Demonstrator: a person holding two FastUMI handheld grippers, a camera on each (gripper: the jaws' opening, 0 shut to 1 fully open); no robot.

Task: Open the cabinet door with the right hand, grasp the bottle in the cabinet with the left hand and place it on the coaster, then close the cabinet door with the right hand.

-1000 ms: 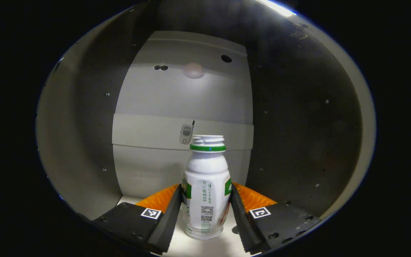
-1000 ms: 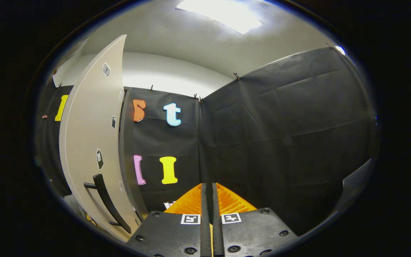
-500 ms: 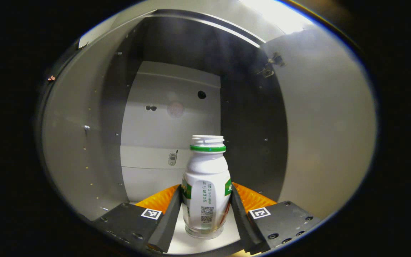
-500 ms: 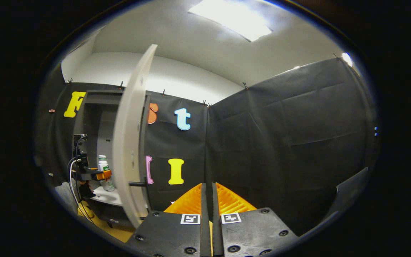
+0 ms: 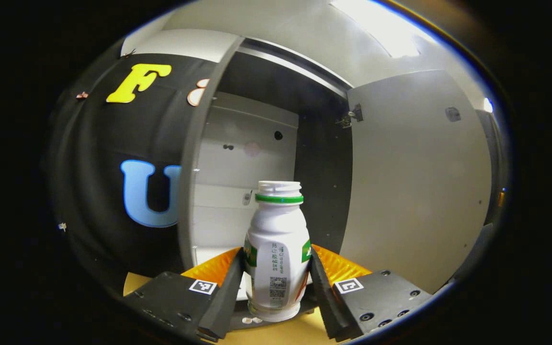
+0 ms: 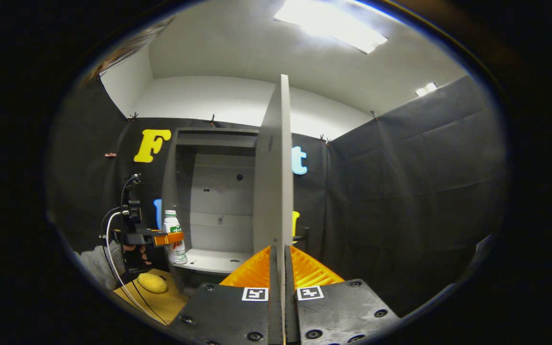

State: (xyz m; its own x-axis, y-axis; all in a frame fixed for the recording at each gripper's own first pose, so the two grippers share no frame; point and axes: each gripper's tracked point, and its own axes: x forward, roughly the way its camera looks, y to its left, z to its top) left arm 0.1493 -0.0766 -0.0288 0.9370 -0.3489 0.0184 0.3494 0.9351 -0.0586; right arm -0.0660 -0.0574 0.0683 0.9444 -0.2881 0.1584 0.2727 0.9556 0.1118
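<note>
In the left gripper view, my left gripper [image 5: 276, 261] is shut on a white bottle [image 5: 277, 239] with a green neck ring, held upright just in front of the open cabinet [image 5: 242, 167]. The right gripper view has the same bottle [image 6: 175, 237] in the left gripper [image 6: 163, 237], outside the cabinet [image 6: 216, 191] at its lower left. A yellow round coaster [image 6: 151, 282] lies on the wooden table [image 6: 161, 302] below it. My right gripper [image 6: 280, 268] is shut with nothing between its fingers. The open door [image 6: 276, 182] faces it edge-on.
The door's inner face [image 5: 419, 191] stands to the right of the bottle, with a hinge [image 5: 350, 116] at its top. A dark handle [image 6: 301, 233] sticks out on the door's right side. A gloved hand [image 6: 134, 256] and cables trail behind the left gripper.
My left gripper has drawn back out of the cabinet with the bottle still in it. The right gripper has shifted, so the door now looks edge-on and the cabinet interior is in sight.
</note>
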